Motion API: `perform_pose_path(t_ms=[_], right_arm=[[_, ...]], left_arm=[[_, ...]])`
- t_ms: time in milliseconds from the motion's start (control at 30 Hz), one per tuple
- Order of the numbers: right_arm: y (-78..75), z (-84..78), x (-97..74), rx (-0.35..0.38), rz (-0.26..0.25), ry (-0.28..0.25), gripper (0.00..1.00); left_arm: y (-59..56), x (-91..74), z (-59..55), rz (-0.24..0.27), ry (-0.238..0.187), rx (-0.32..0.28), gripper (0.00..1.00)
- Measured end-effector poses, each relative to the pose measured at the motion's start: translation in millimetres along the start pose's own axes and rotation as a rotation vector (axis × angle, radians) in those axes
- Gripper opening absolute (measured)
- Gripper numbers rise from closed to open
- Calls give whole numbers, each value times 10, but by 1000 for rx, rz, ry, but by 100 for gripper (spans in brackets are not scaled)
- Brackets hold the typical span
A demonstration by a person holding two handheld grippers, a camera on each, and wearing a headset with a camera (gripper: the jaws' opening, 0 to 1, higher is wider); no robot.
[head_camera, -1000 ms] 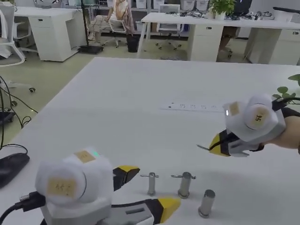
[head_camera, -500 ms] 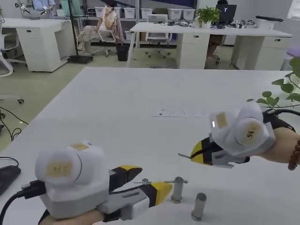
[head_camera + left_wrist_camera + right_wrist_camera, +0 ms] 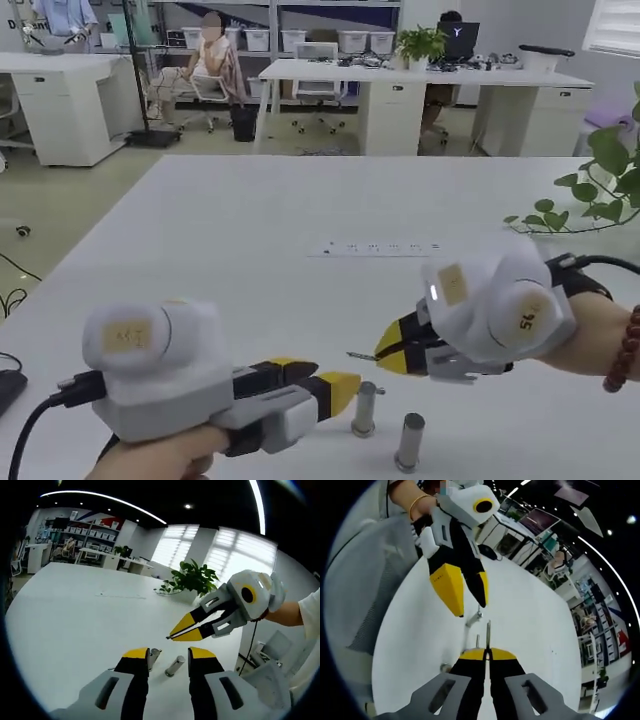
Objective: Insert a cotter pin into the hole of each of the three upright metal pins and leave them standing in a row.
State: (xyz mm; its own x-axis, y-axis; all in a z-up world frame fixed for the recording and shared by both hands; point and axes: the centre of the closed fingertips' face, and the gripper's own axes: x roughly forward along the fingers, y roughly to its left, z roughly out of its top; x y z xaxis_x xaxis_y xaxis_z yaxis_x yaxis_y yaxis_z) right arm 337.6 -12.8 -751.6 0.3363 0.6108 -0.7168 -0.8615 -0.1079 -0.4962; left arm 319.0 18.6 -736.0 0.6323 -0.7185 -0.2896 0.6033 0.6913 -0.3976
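Observation:
Two upright metal pins stand near the table's front edge: one [image 3: 365, 408] just right of my left gripper's jaws and a bare one [image 3: 409, 442] further right. A third is hidden behind those jaws. My left gripper [image 3: 325, 378] is open, its yellow tips reaching in from the left at pin height; in its own view two pins [image 3: 152, 657] [image 3: 174, 666] show between the jaws. My right gripper [image 3: 385, 352] hovers just above the pins, shut on a thin cotter pin [image 3: 360, 355] that points left. That cotter pin [image 3: 488, 630] juts straight out from the shut jaws towards the left gripper [image 3: 470, 605].
A white power strip [image 3: 380, 247] lies mid-table. A leafy plant [image 3: 600, 195] reaches in over the right edge. A black cable [image 3: 30, 440] trails from the left gripper. Desks, chairs and a seated person [image 3: 210, 60] are beyond the table.
The left gripper has moved right and now covers the leftmost pin. The right gripper has come down and left with the cotter pin, close above the pins. The head camera also shifted.

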Motion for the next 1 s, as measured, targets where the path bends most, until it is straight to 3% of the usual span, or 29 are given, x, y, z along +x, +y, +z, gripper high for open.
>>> perform_pose_path(t_ms=[400,700,1000], right_arm=[[116,100,-22,-19,-8,-20,2],[115,167,-53,-6,-26,-40,2],[100,243,-65,-2,-36,-60,2]], left_arm=[[-75,43,57,-38,-18,-72,17],[-82,50,53,-47,-13,-101,7],[-99,59,67,-56,-17,-125,3]])
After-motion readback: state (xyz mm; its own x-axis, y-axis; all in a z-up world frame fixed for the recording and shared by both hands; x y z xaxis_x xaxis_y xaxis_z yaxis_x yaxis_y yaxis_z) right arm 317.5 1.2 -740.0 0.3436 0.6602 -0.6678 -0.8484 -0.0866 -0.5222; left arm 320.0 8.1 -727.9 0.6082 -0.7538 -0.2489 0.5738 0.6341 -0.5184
